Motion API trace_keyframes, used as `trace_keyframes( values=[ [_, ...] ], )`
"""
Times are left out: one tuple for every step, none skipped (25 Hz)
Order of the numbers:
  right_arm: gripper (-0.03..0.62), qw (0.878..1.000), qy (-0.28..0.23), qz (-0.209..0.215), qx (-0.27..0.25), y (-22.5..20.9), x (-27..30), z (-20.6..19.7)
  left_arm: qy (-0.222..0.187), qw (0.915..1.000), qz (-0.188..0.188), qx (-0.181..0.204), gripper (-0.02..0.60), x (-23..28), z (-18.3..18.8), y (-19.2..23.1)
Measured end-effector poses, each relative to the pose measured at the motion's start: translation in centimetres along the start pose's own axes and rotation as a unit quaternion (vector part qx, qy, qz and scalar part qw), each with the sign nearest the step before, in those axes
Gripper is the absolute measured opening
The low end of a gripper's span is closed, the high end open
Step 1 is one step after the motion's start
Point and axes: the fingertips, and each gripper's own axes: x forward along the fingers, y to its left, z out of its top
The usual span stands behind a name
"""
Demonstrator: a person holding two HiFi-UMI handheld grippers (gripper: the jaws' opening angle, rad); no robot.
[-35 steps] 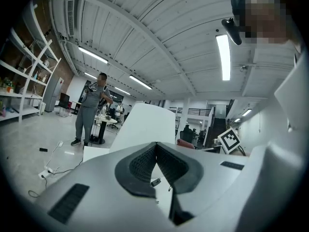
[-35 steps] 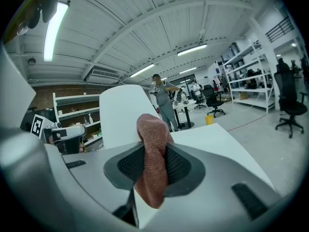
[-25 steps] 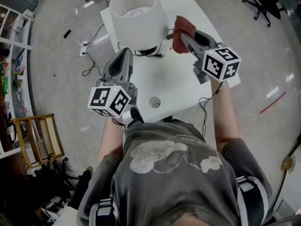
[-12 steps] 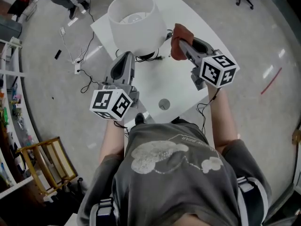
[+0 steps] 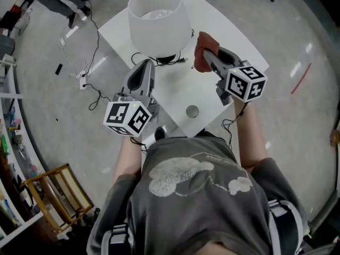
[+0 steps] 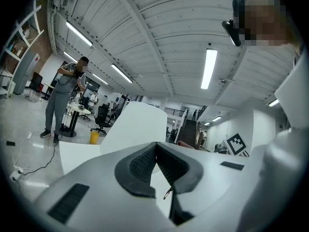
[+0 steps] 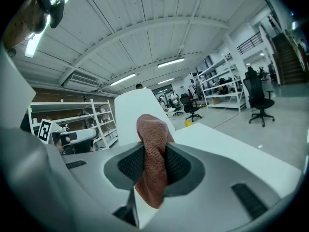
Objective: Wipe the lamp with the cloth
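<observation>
While the cloth [image 5: 202, 45] is clamped between the jaws of the right gripper [image 5: 207, 56], with folds standing out past them on both sides, the lamp [image 5: 159, 20] stands by the far left edge of the table [image 5: 228, 33]. Its white shade is just beside the cloth; whether they touch cannot be told. The left gripper [image 5: 146, 65] is held low near the lamp base, its jaws brought together on nothing.

The wiping is judged to be only at its beginning. For a good result, the cloth should be laid flat against the side of the shade and drawn around it with light pressure, because the shade looks thin and the lamp could be tipped or pushed toward the table edge. The base could be steadied by the left gripper. The cable [image 5: 178, 61] at the base should be avoided, and the hard jaw tips should not be pressed on the shade.
</observation>
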Motion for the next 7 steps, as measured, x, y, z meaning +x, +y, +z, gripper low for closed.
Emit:
trace_keyframes(
  values=[
    [0.095,1.000,0.001,-0.004,0.003,0.0,0.0,-0.3,0.001,1.0000,-0.003,-0.002,0.008,0.0,-0.1,0.2],
    [0.095,1.000,0.002,-0.009,0.005,0.4,-0.3,-1.2,0.002,1.0000,-0.006,-0.004,0.008,-0.7,-0.6,0.3],
    [0.095,1.000,0.002,-0.013,0.007,1.2,-0.9,-2.5,0.004,0.9999,-0.009,-0.006,0.008,-1.9,-1.3,0.2],
    [0.095,1.000,0.002,-0.017,0.009,2.2,-1.8,-4.0,0.006,0.9999,-0.013,-0.006,0.008,-3.5,-2.1,-0.1],
    [0.095,1.000,0.002,-0.020,0.010,3.4,-2.8,-5.5,0.007,0.9998,-0.018,-0.007,0.008,-5.1,-2.8,-0.4],
    [0.095,1.000,0.002,-0.024,0.010,4.5,-3.7,-7.0,0.009,0.9997,-0.022,-0.007,0.008,-6.8,-3.5,-0.8],
    [0.095,1.000,0.002,-0.027,0.010,5.7,-4.7,-8.5,0.010,0.9996,-0.027,-0.006,0.008,-8.5,-4.2,-1.2]
  ],
)
